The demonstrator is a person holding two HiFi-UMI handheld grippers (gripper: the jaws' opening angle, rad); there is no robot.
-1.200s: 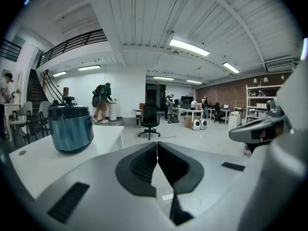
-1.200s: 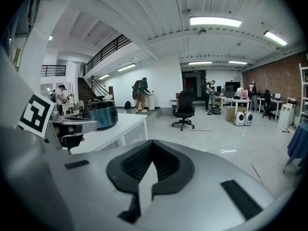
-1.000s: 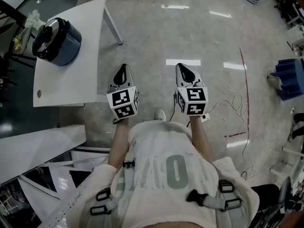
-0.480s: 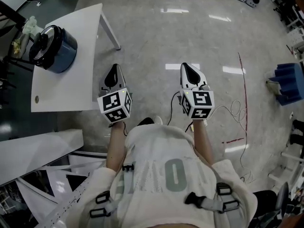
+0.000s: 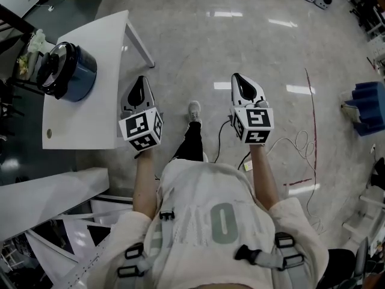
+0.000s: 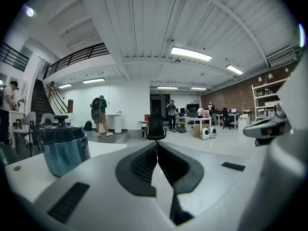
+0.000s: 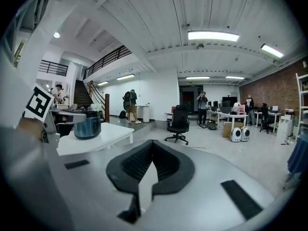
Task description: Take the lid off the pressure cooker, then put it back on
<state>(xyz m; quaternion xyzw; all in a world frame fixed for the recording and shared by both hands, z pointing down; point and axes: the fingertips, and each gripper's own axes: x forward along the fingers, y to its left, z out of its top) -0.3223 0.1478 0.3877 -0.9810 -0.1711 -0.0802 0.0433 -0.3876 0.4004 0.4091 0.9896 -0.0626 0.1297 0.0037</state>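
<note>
A blue pressure cooker point(image 5: 65, 70) with its black lid point(image 5: 47, 68) on stands near the far left corner of a white table point(image 5: 84, 113). In the left gripper view the cooker point(image 6: 63, 147) shows at the left, its lid knob point(image 6: 61, 120) on top; the right gripper view has the cooker point(image 7: 87, 126) small and far off. My left gripper point(image 5: 141, 83) is shut and empty, held in the air beside the table's right edge, well short of the cooker. My right gripper point(image 5: 239, 79) is shut and empty too, over the floor.
A person's foot point(image 5: 194, 110) steps forward between the grippers. A cable point(image 5: 289, 138) lies on the floor at the right, with a blue bin point(image 5: 368, 106) beyond. White panels point(image 5: 48, 197) lean at the lower left. People and an office chair point(image 6: 155, 127) stand far off.
Both grippers have moved forward and a little up, still shut. The person has stepped ahead, and the table and cooker sit slightly nearer to the left gripper.
</note>
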